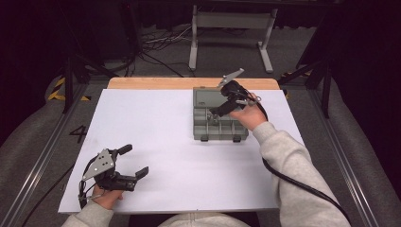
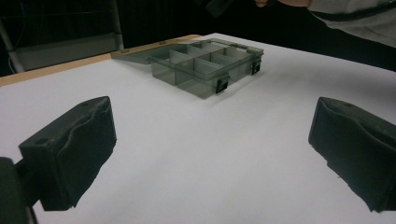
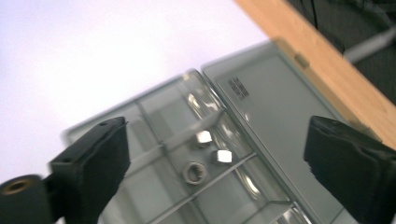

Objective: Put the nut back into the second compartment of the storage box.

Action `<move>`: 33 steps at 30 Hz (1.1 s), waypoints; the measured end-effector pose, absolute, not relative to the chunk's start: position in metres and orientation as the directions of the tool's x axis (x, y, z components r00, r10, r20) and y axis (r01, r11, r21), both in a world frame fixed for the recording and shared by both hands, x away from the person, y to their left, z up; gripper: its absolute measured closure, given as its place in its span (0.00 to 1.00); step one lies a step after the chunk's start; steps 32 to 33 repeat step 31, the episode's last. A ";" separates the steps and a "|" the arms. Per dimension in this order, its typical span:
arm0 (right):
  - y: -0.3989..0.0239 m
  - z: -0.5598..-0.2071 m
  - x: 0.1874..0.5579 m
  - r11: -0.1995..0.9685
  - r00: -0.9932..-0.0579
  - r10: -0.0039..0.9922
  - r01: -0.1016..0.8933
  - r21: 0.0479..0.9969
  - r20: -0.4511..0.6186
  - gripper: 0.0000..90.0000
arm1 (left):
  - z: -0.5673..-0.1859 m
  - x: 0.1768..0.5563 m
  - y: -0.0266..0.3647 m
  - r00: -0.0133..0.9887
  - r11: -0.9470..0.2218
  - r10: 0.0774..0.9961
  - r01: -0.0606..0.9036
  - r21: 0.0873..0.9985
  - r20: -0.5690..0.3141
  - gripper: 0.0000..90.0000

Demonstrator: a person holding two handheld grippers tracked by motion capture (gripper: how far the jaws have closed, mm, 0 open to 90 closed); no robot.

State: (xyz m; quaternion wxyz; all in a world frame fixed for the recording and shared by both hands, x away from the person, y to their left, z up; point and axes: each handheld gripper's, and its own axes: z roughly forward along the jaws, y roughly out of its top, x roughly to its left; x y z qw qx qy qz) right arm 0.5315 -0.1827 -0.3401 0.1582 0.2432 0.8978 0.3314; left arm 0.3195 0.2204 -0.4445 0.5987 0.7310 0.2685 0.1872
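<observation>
A: Left gripper (image 1: 134, 161)?
B: At 7 o'clock on the table (image 1: 156, 118), jaws wide apart, holding nothing.
A: Right gripper (image 3: 215, 154)?
B: At 1 o'clock, jaws spread, nothing held, above the open box (image 1: 203, 124); three nuts (image 3: 204, 137) inside one compartment.

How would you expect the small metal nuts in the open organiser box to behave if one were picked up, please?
The nuts look hard and shiny, so probably stiff and slippery between pads. They seem tiny against the right hand-held gripper, so easily dropped. Lying flat in the organiser box, they likely won't roll.
</observation>
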 end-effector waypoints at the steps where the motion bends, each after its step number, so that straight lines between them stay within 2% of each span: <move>1: -0.194 -0.337 0.518 0.619 -0.833 0.541 0.297 0.727 -0.120 0.03 | -0.444 0.319 0.220 0.786 -0.138 0.617 0.169 0.976 -0.049 0.02; 4: -0.223 -0.335 0.484 0.522 -0.833 0.543 0.231 0.821 -0.112 0.01 | -0.445 0.320 0.220 0.786 -0.142 0.616 0.169 0.975 -0.047 0.02; 6: -0.245 -0.337 0.461 0.463 -0.830 0.545 0.179 0.868 -0.119 0.00 | -0.444 0.320 0.219 0.789 -0.142 0.613 0.168 0.976 -0.047 0.02; 7: -0.245 -0.337 0.461 0.463 -0.830 0.545 0.179 0.868 -0.119 0.00 | -0.444 0.320 0.219 0.789 -0.142 0.613 0.168 0.976 -0.047 0.02; 9: -0.276 -0.345 0.433 0.375 -0.812 0.572 0.139 0.917 -0.111 0.00 | -0.444 0.320 0.218 0.790 -0.141 0.611 0.160 0.977 -0.041 0.02; 15: -0.315 -0.368 0.393 0.254 -0.776 0.624 0.093 0.963 -0.090 0.00 | -0.443 0.320 0.217 0.791 -0.135 0.610 0.160 0.978 -0.045 0.01; 17: -0.327 -0.389 0.372 0.207 -0.764 0.641 0.086 0.974 -0.069 0.00 | -0.443 0.319 0.218 0.792 -0.123 0.609 0.154 0.980 -0.048 0.01; 21: -0.327 -0.405 0.360 0.236 -0.771 0.630 0.073 0.969 -0.096 0.00 | -0.441 0.318 0.220 0.790 -0.096 0.611 0.142 0.985 -0.055 0.01; 24: -0.325 -0.415 0.352 0.212 -0.773 0.630 0.077 0.974 -0.076 0.00 | -0.440 0.318 0.222 0.789 -0.077 0.611 0.138 0.987 -0.063 0.01; 33: -0.322 -0.418 0.352 0.199 -0.778 0.624 0.068 0.978 -0.073 0.00 | -0.440 0.319 0.225 0.784 -0.075 0.618 0.130 0.989 -0.056 0.01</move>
